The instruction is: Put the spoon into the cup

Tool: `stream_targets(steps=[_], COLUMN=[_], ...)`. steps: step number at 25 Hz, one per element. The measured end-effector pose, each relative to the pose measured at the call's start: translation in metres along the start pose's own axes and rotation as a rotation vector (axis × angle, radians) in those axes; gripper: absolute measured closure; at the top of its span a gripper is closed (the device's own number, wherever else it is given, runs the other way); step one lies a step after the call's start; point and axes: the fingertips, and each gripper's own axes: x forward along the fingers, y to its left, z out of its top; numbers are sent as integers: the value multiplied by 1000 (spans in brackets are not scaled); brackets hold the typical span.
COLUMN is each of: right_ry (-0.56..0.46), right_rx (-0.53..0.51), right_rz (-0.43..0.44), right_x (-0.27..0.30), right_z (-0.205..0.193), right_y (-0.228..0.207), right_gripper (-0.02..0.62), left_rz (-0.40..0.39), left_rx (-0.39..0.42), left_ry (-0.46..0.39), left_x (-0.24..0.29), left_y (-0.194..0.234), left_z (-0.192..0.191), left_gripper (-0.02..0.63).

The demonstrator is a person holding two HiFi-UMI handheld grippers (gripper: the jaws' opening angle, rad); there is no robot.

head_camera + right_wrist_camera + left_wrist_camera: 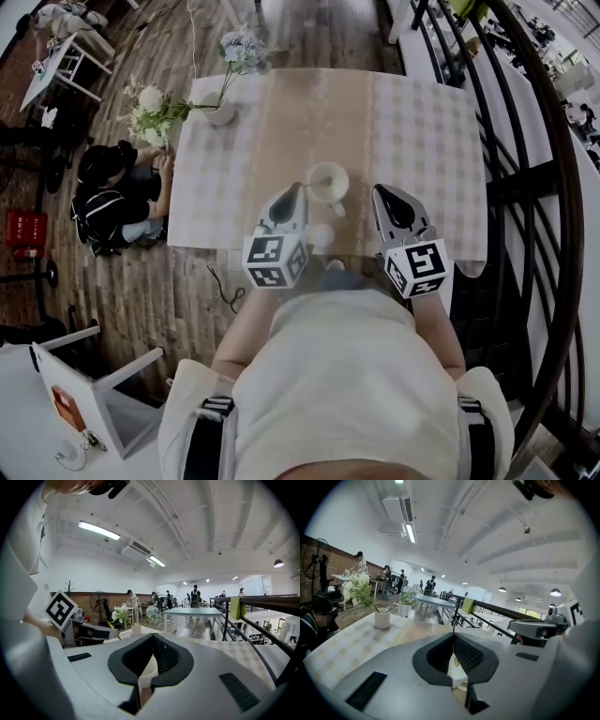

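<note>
Both arms reach forward from the body over the near edge of the desk (422,141), side by side and tipped slightly downward. The left hand-held gripper (299,189) is just beside the left rim of the white cup (328,181), and the right hand-held gripper (379,191) is a little apart on the cup's right. The left jaws are clamped on the thin, gold-toned spoon (456,661), which stands upright with its handle above the tips and its bowl hanging below against the cup. The right jaws are pressed together on nothing.
</note>
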Motion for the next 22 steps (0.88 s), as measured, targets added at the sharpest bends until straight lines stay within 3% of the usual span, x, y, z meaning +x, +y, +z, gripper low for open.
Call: stream_targets(steps=[12, 22], right_ry=[23, 25], right_rx=[24, 43], right_rz=[46, 44], right_x=[10, 16], right_z=[-10, -9], right_y=[-14, -20], right_gripper=[598, 598], left_rz=[65, 61], left_rx=[-4, 12], left_ry=[76, 152], left_x=[22, 37], left_y=[5, 4], left_z=[-28, -51], left_gripper=[601, 601])
